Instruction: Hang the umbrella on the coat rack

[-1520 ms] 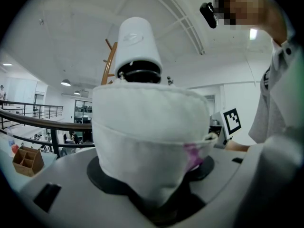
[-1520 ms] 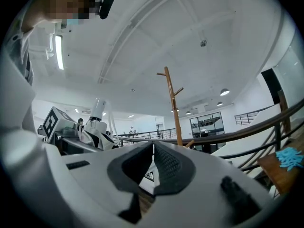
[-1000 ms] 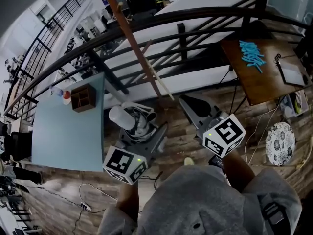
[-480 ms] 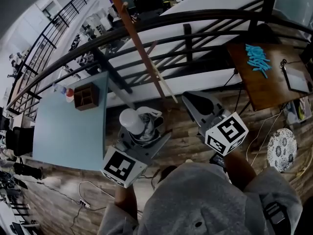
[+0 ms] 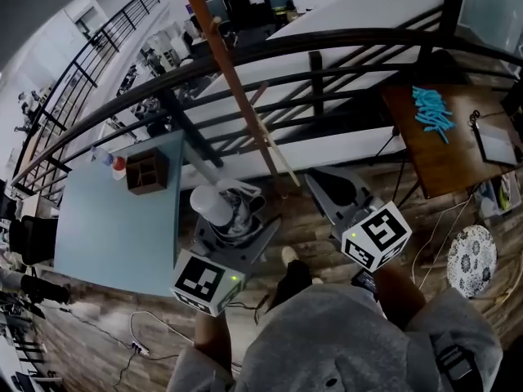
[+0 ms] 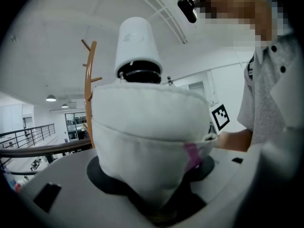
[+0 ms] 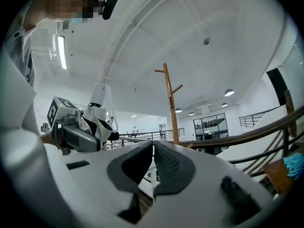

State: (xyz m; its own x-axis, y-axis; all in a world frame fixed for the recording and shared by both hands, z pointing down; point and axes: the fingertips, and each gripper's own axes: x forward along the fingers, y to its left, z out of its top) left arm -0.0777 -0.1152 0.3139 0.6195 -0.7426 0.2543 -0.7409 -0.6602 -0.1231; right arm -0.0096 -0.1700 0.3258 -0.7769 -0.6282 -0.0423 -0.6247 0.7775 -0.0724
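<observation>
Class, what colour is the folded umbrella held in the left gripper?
White; the umbrella shows best in the left gripper view.

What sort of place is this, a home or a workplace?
Most likely an upper gallery in an open-plan office or lab. A dark metal railing edges it, a lower floor crowded with what look like desks shows beyond, and a pale blue table and wooden coat rack stand on this side.
</observation>
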